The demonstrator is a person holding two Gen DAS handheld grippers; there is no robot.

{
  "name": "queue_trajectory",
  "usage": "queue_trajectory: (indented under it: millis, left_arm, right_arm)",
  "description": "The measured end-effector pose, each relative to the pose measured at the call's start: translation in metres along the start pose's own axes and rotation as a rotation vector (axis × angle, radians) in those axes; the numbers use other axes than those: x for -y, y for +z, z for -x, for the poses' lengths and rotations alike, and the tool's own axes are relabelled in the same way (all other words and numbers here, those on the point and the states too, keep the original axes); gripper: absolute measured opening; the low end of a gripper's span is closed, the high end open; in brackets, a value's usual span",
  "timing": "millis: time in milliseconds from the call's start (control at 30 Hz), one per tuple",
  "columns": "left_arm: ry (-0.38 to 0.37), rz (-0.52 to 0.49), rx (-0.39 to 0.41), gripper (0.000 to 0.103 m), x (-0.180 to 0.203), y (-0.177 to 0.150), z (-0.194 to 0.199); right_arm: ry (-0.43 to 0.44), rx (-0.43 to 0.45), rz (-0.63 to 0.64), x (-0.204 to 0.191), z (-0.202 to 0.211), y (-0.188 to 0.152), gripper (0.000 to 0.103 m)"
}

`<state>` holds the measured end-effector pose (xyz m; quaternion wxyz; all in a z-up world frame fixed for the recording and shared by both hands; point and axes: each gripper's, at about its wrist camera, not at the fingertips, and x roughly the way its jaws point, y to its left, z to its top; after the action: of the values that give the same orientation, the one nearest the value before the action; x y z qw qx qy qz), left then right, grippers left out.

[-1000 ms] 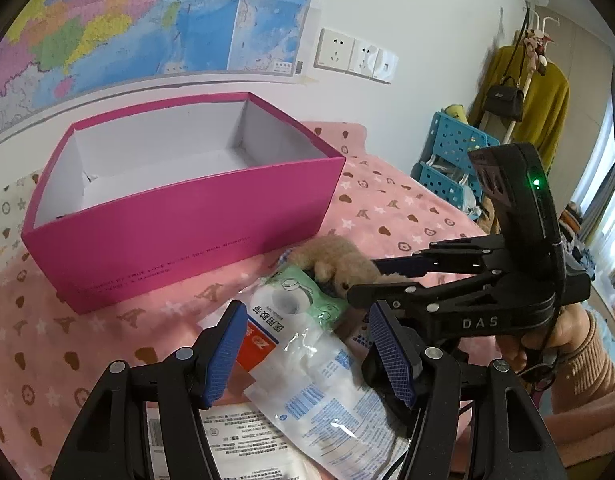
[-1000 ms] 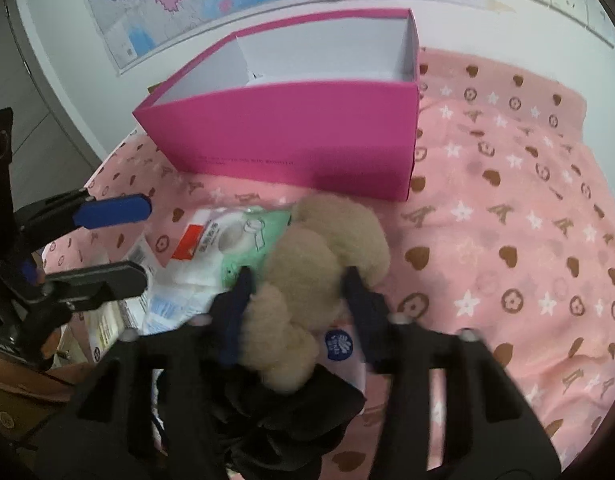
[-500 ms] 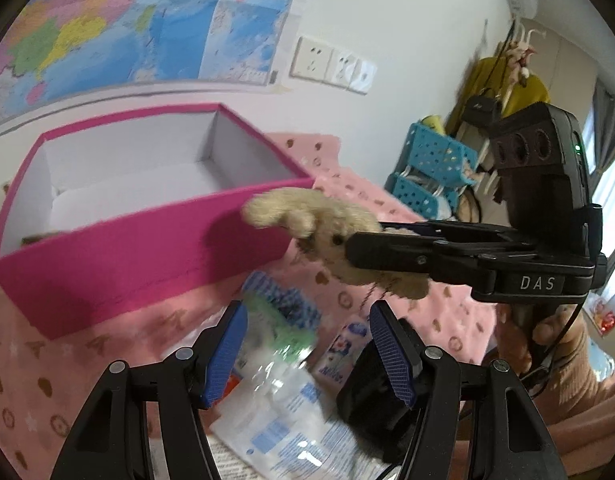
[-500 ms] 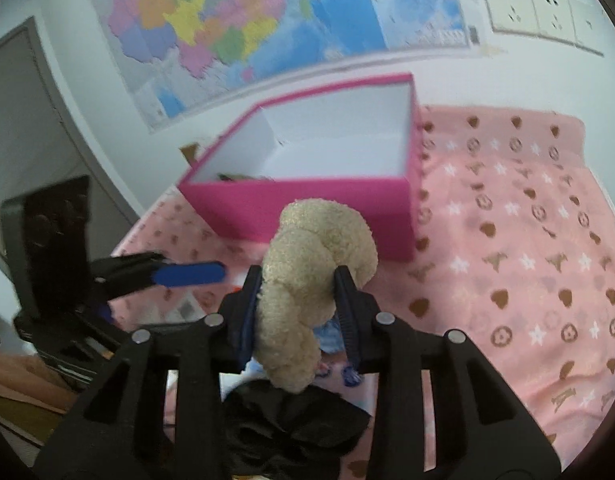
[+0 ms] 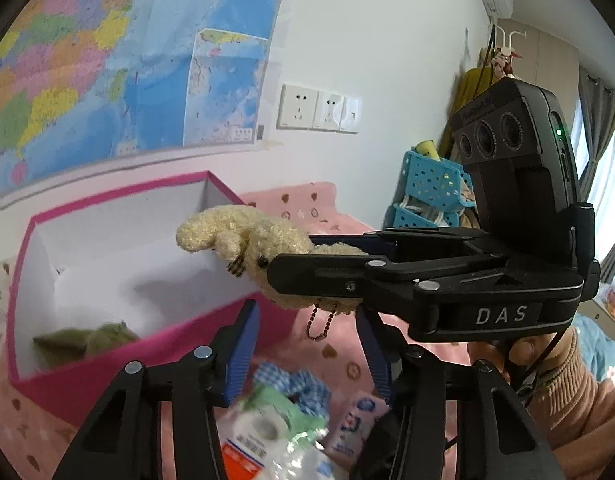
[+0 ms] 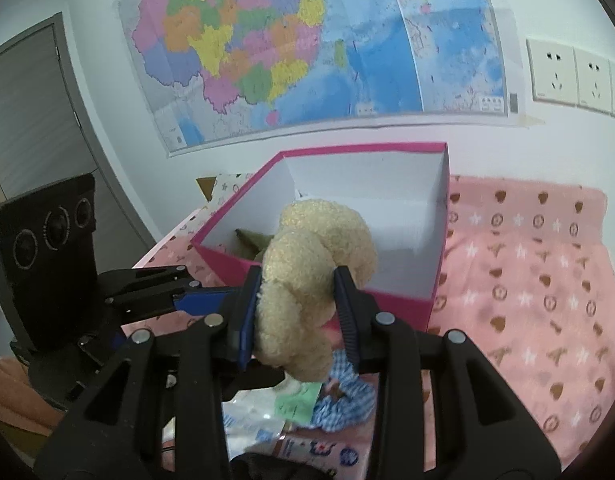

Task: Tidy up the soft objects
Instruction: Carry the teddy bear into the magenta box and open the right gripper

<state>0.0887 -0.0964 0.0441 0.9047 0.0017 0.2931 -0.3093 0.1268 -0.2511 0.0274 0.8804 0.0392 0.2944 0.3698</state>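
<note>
- white wall [image 5: 387, 60]; large coloured map [image 6: 299, 48] mounted on it; socket plates [image 5: 319, 109] set beside the map
- grey door [image 6: 31, 120] seen at left
- blue perforated rack [image 5: 431, 192] placed by the wall; curtained window [image 5: 603, 184] lit at right

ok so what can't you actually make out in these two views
- Green item in the pink box: blurred in the left wrist view, mostly behind the plush toy in the right wrist view.
- Packet print: blurred.
- Black item under the right gripper: cut off by the frame edge.
</note>
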Motion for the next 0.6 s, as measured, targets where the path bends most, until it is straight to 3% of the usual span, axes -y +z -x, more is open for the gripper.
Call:
queue_trajectory:
  millis: [600]
  left_arm:
    - [0.074,0.047,-0.044,0.047,-0.029,0.022,-0.049]
  right_arm:
    - [-0.082,-0.056,0.023,0.031,-0.049,0.032,0.038]
